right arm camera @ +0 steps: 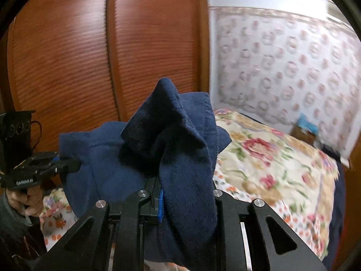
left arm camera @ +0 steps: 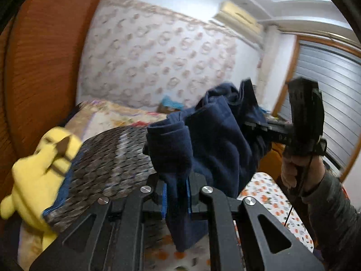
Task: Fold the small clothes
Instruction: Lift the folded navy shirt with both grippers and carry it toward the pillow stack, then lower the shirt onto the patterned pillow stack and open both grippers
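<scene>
A navy blue fleece garment (left arm camera: 214,135) hangs bunched in the air between both grippers. In the left wrist view my left gripper (left arm camera: 177,199) is shut on a hanging fold of it, with the blue pads (left arm camera: 164,203) pressing on the cloth. To the right, my right gripper (left arm camera: 252,124) holds the garment's far end, gripped by a person's hand (left arm camera: 291,174). In the right wrist view the garment (right arm camera: 176,135) drapes over my right gripper (right arm camera: 187,201), which is shut on it; the cloth hides its right finger. My left gripper (right arm camera: 74,164) grips the other end at the left.
A bed with a floral quilt (right arm camera: 270,169) lies ahead. On it are a woven patterned cushion (left arm camera: 108,162) and a yellow plush toy (left arm camera: 33,180). Wooden wardrobe doors (right arm camera: 90,56) stand to the left. Below the garment is an orange-flowered surface (left arm camera: 275,203).
</scene>
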{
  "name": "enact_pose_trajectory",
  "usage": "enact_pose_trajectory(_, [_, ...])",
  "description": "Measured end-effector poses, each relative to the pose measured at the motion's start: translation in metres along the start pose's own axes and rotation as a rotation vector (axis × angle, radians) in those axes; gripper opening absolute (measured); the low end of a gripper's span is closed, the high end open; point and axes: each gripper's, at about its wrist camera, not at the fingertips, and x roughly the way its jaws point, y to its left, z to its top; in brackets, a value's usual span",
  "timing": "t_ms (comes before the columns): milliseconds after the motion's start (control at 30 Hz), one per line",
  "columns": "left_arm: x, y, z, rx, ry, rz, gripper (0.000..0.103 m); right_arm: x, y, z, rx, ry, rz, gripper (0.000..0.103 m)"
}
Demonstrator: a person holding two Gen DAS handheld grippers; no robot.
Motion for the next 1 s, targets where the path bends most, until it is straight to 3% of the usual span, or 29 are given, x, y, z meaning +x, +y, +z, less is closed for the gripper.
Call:
enact_pose_trajectory(200, [0.006, 0.046, -0.025, -0.085, 0.03, 0.068, 0.013, 0.088, -0.004, 0.04, -0.089, 0.08, 0.064, 0.02])
enact_pose_trajectory(367, [0.008, 0.065, -0.044, -0.108, 0.06, 0.115, 0.013, 0.144, -0.01, 0.053, -0.063, 0.096, 0.122, 0.022])
enact_pose_trajectory(500, [0.014, 0.07, -0.061, -0.14, 0.095, 0.164, 0.013, 0.168, -0.008, 0.058, -0.046, 0.08, 0.085, 0.026])
enact_pose_trajectory(633, [0.009, 0.069, -0.067, -0.157, 0.074, 0.184, 0.013, 0.167, 0.0, 0.053, -0.023, 0.03, 0.006, 0.044])
enact_pose_trajectory(700, [0.009, 0.066, -0.066, -0.14, 0.072, 0.199, 0.013, 0.154, 0.008, 0.047, -0.032, -0.006, -0.037, 0.044])
enact_pose_trajectory(767, [0.01, 0.064, -0.065, -0.129, 0.072, 0.21, 0.013, 0.14, 0.013, 0.036, -0.032, -0.009, -0.014, 0.044])
enact_pose_trajectory(833, [0.008, 0.066, -0.066, -0.128, 0.074, 0.217, 0.014, 0.136, 0.016, 0.023, -0.032, 0.023, 0.038, 0.044])
enact_pose_trajectory(1000, [0.0, 0.066, -0.066, -0.123, 0.076, 0.225, 0.022, 0.158, 0.003, -0.004, -0.006, 0.135, 0.037, 0.044])
